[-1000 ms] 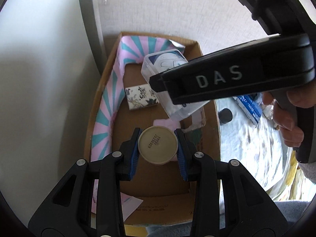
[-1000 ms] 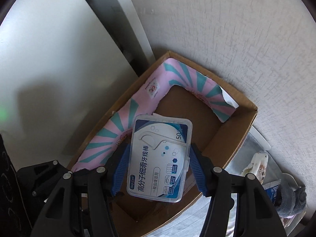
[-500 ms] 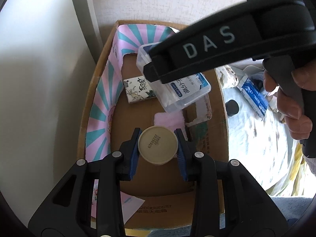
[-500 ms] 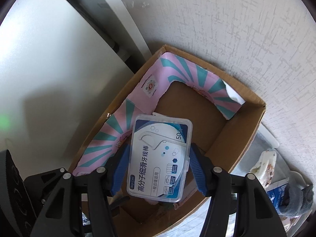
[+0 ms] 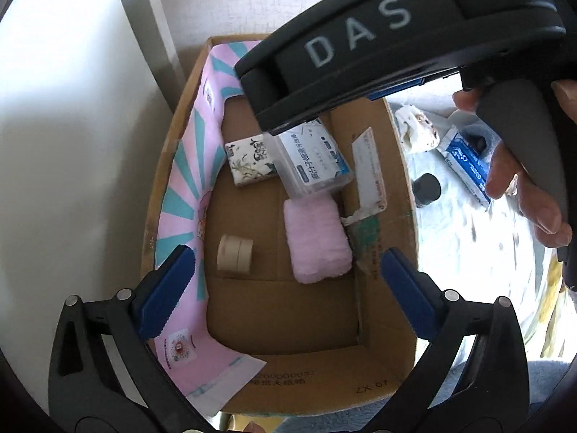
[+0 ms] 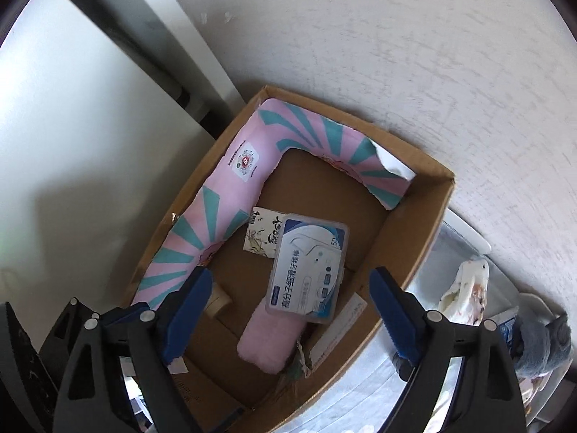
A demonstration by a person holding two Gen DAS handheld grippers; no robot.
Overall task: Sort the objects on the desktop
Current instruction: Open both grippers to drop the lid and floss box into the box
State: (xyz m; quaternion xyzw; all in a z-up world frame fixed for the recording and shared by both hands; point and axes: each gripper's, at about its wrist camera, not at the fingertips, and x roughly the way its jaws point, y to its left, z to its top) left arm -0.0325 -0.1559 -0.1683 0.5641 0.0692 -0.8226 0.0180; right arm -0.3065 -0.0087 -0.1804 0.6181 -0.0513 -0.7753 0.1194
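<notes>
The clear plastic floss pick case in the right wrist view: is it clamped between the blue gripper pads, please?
No, the clear plastic floss pick case lies inside the cardboard box, clear of the right gripper, whose jaws are opening.

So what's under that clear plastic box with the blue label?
The clear plastic box lies partly on the small flowered packet and the pink fluffy cloth. Whatever sits beneath its middle is covered.

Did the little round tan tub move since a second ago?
Yes. The round tan tub has dropped from the opening left gripper onto the cardboard box floor, lying beside the pink towel.
</notes>
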